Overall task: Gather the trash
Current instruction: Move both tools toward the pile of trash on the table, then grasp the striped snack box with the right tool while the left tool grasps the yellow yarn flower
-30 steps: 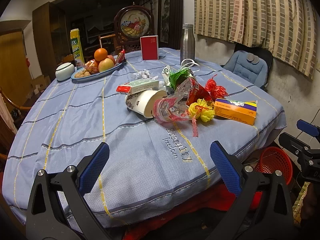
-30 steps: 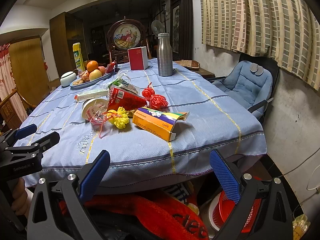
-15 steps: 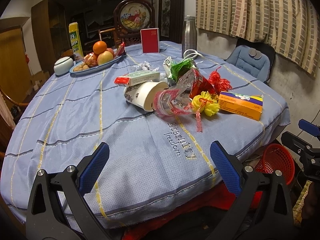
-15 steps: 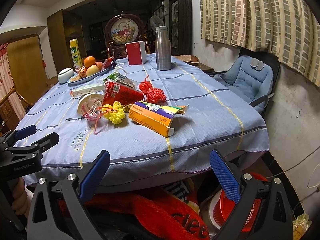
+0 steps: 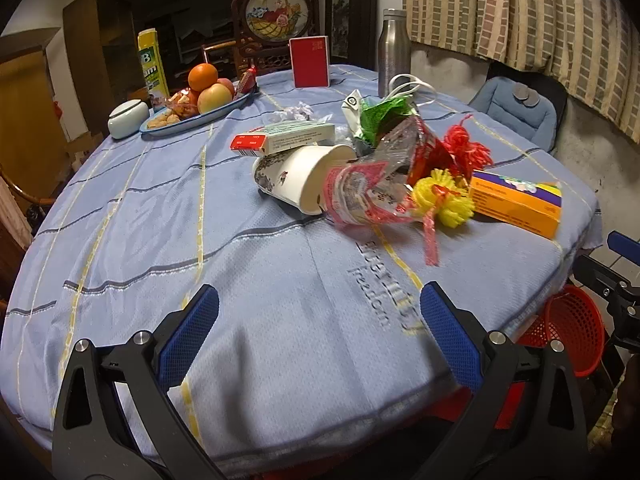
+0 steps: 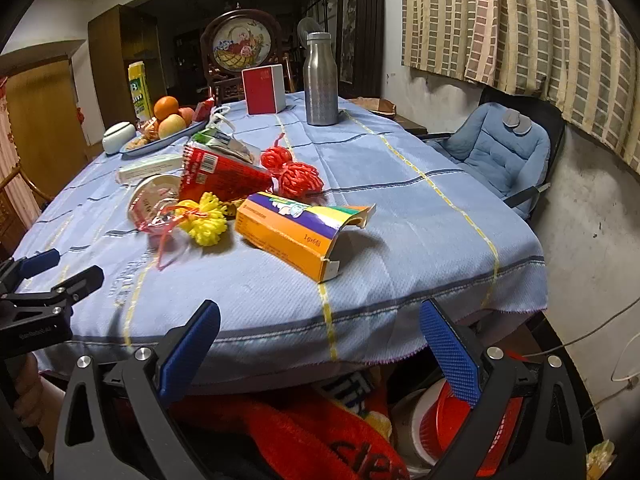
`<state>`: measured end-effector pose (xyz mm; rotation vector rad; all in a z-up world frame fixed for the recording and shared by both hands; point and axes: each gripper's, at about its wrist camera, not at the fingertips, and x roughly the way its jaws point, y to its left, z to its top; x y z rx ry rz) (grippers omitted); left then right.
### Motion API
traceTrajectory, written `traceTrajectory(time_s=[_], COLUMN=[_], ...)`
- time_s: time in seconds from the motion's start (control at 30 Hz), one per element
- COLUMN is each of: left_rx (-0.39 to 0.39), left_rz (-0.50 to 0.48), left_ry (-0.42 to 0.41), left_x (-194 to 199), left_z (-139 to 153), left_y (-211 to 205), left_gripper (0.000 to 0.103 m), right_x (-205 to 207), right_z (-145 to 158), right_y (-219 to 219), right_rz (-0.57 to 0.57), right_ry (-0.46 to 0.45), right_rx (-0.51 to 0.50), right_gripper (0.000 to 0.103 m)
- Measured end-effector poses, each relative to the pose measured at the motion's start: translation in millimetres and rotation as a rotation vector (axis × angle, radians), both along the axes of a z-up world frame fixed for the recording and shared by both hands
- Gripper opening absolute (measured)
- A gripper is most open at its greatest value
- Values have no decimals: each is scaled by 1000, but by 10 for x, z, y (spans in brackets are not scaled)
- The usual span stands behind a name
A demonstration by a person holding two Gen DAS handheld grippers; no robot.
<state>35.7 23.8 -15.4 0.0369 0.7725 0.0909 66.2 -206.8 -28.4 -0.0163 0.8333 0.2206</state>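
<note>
Trash is seen heaped near the front edge of a round table [image 5: 168,216] draped in a blue striped cloth, the landmark for all else. Largest in the heap, an orange carton [image 6: 292,232] with its end flap torn open is laid nearest the table's right edge. Beside it, toward the centre, a tipped paper cup [image 5: 300,180] is pressed against a crumpled clear wrapper [image 5: 360,196], with a red snack bag [image 6: 216,172] propped just behind. A flat white-and-red box [image 5: 284,140] is rested on the cup's far side. A yellow pompom [image 5: 444,200] and a red pompom [image 6: 296,172] are tucked among the pile. At the table's far side a fruit plate [image 5: 192,120], a red box [image 5: 310,62] and a steel bottle [image 6: 320,80] are stood. Below the table's right rim a red basket [image 5: 576,332] is set on the floor. The left gripper [image 5: 316,336] is held above the near cloth, jaws spread wide and empty; the right gripper [image 6: 320,344] is poised at the table's edge, likewise spread wide, with nothing between its pads.
</note>
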Motion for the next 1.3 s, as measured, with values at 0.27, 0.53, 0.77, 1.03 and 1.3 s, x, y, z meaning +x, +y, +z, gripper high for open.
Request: traceTrajectory(time_s=[0.27, 0.53, 0.77, 1.03, 1.3], left_rx=[-14, -40, -98, -144, -218], left_rz=[-6, -38, -89, -183, -271], left_ry=[21, 33, 47, 38, 59], left_x=[243, 441, 528, 552, 615], left_z=[-12, -14, -61, 6, 8], left_y=[22, -4, 10, -90, -302], left_gripper=[96, 96, 96, 96, 96], right_x=[319, 653, 848, 806, 780], right_z=[-97, -212, -312, -250, -230], right_y=[64, 157, 202, 263, 74], right_rz=[6, 48, 93, 198, 161], right_ry=[28, 54, 39, 34, 41], right_rx=[-11, 20, 46, 96, 138], right_gripper=[97, 97, 97, 7, 8])
